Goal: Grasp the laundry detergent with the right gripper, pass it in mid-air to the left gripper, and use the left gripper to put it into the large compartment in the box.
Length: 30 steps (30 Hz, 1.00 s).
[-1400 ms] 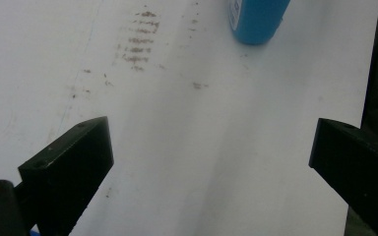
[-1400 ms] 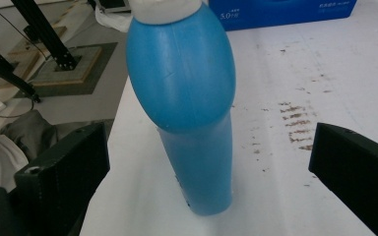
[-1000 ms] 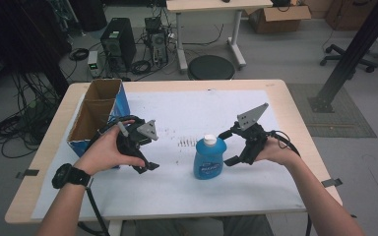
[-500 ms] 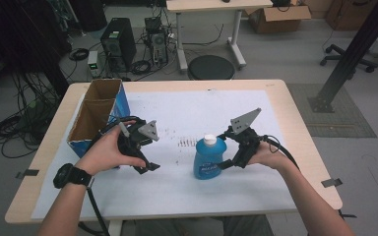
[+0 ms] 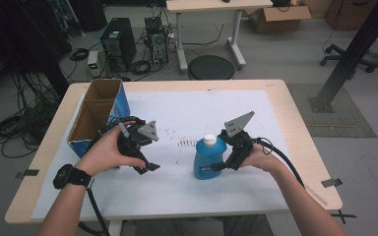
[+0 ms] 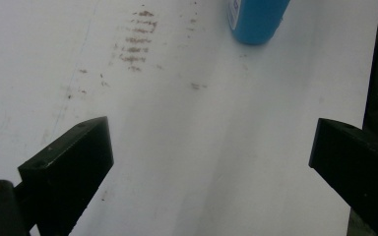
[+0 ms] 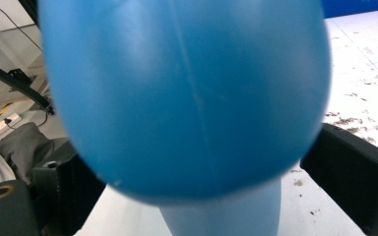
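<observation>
A blue bottle [image 5: 208, 160] with a white cap stands upright on the white sheet near the middle of the table. My right gripper [image 5: 222, 164] reaches in from the bottle's right, open, one jaw on each side of its body. In the right gripper view the blue bottle [image 7: 187, 98] bulges between the black jaws of the right gripper [image 7: 202, 191], and I cannot make out contact. My left gripper [image 5: 146, 168] rests low on the sheet to the bottle's left, open and holding nothing. In the left gripper view, the left gripper [image 6: 211, 162] has the bottle's base [image 6: 256, 19] ahead of it.
An open cardboard box with a blue side [image 5: 96, 115] stands at the table's left edge, just behind my left hand. A patch of brown smudges [image 5: 184, 143] marks the sheet between the grippers. The table's wooden rim [image 5: 295, 113] borders the white sheet.
My right gripper has moved left from beside the bottle until its jaws flank the bottle's body. The left gripper and the bottle have stayed put.
</observation>
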Motion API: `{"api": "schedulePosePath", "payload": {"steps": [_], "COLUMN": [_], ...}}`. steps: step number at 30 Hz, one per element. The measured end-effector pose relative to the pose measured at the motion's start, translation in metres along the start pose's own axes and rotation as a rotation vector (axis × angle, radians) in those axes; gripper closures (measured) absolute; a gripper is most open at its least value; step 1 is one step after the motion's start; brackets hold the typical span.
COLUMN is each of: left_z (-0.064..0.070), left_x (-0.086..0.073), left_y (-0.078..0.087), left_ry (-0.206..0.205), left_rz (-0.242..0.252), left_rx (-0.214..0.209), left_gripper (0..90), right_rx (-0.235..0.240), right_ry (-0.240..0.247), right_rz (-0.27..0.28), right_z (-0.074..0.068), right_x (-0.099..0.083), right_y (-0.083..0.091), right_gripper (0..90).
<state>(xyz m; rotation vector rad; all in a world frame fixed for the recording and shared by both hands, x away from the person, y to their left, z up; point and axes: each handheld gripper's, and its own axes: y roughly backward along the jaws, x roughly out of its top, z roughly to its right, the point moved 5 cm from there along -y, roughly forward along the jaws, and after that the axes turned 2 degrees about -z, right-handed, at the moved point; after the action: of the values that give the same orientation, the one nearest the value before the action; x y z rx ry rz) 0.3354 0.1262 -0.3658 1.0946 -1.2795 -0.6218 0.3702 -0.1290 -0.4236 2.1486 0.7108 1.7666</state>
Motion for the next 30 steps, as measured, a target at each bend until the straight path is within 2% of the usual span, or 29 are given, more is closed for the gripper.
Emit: {"api": "schedulePosePath", "payload": {"steps": [16,30], "left_z": [0.001,0.001], "left_x": [-0.002,-0.004], "left_y": [0.002,0.002], "left_ry": [0.002,0.006], "left_rz": [0.005,0.007], "left_rx": [0.003,0.001], "left_gripper": [3.5,3.5], "right_rx": [0.02,0.019], "right_ry": [0.025,0.033], "right_rz": [0.012,0.018], "right_z": [-0.002,-0.002], "right_x": [0.0,-0.001], "right_y": [-0.009,-0.01], "right_gripper": [21.3,27.9]}}
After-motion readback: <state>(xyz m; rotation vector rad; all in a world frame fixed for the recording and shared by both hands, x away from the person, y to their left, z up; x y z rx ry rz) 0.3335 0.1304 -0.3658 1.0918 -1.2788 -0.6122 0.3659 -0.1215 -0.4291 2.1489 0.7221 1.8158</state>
